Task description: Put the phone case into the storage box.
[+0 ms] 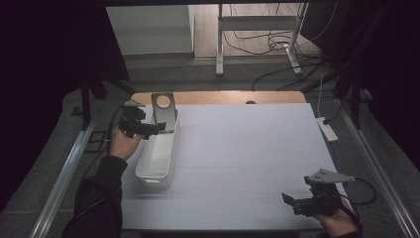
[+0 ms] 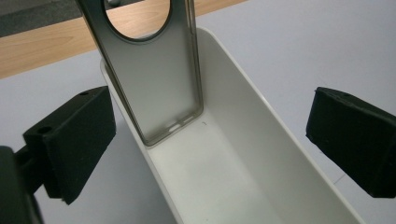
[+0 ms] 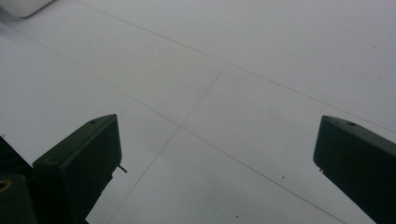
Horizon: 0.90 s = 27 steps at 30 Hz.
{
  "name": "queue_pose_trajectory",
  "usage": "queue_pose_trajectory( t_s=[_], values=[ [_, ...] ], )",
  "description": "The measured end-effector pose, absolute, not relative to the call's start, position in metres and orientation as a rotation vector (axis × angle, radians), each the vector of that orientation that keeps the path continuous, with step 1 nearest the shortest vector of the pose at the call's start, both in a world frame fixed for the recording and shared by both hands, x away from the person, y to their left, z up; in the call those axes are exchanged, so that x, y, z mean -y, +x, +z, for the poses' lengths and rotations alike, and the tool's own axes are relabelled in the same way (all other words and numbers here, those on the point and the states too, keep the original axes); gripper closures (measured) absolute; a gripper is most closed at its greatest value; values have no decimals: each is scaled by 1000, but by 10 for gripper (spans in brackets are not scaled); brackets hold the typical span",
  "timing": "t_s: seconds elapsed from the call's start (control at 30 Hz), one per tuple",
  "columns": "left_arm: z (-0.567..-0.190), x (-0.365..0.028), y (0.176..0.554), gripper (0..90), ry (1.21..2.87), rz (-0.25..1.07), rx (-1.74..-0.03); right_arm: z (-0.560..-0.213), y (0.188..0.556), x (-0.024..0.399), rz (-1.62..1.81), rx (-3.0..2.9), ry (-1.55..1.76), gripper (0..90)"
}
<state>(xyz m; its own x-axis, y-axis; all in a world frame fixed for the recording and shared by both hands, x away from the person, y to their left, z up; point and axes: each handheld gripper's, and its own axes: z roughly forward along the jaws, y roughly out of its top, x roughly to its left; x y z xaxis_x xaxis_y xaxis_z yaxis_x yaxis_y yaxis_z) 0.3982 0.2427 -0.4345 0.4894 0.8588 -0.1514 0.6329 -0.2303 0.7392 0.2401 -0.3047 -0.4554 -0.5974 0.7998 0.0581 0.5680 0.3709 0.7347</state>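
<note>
A white oblong bin (image 1: pixel 157 157) stands on the left side of the white table mat. A grey translucent phone case (image 1: pixel 163 110) with a round hole stands tilted in the bin's far end, leaning on its rim. My left gripper (image 1: pixel 157 129) hovers over that end, open, with nothing between its pads. In the left gripper view the case (image 2: pixel 154 84) rests its lower edge on the bin's floor, inside the bin wall (image 2: pixel 261 102), beyond the open left gripper (image 2: pixel 215 135). My right gripper (image 1: pixel 293 200) is open near the front right corner, above bare mat (image 3: pixel 215 158).
The wooden table edge (image 1: pixel 223 97) shows behind the mat. A white power strip (image 1: pixel 327 129) lies off the table's right side. A metal stand (image 1: pixel 257 22) and cables are on the floor at the back. Metal rails (image 1: pixel 64 178) run along both sides.
</note>
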Motion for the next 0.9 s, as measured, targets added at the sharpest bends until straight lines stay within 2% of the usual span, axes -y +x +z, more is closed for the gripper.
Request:
queue_pose_trajectory(
  t_s=[0.9],
  values=[
    [-430,-237,363,6,1951,350,-1153,-455,240,304,1059,-2335,1200,7]
  ],
)
